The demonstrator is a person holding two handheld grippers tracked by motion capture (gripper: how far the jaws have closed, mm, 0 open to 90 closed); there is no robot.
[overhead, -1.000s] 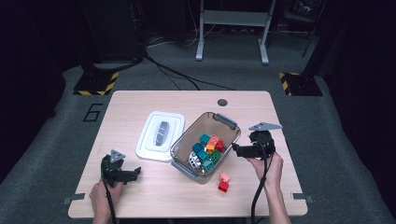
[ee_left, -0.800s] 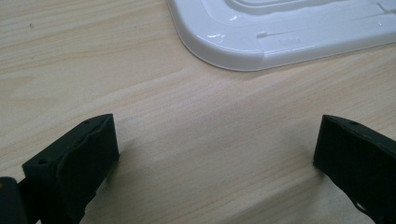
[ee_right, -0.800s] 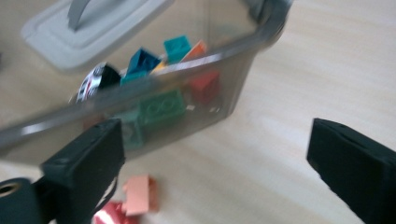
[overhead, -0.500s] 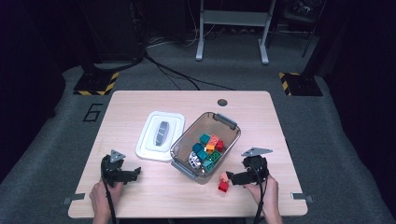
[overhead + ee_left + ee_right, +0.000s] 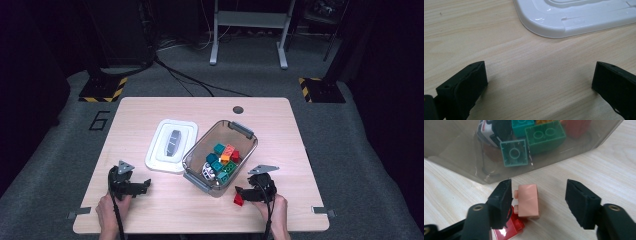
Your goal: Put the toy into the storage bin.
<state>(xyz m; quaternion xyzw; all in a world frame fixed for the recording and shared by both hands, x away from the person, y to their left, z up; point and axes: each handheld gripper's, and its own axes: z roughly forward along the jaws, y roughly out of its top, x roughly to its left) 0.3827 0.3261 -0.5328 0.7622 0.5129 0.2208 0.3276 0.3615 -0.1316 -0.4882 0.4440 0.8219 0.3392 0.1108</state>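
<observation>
Right gripper view: right hand-held gripper point(image 5: 537, 200) just closing, not yet gripping pink brick point(image 5: 528, 200) lying on counter point(image 5: 599, 170) beside clear bin point(image 5: 454, 157). Could pinch red brick point(image 5: 510, 227) underneath too, or knock pink brick sideways. Left hand-held gripper point(image 5: 539, 85) wide apart, empty.

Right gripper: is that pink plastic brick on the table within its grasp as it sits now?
Probably yes. The right gripper has been closing, and the pink plastic brick lies between its jaws, with a gap to one of them. A red brick sits under the other jaw and may get nudged.
</observation>
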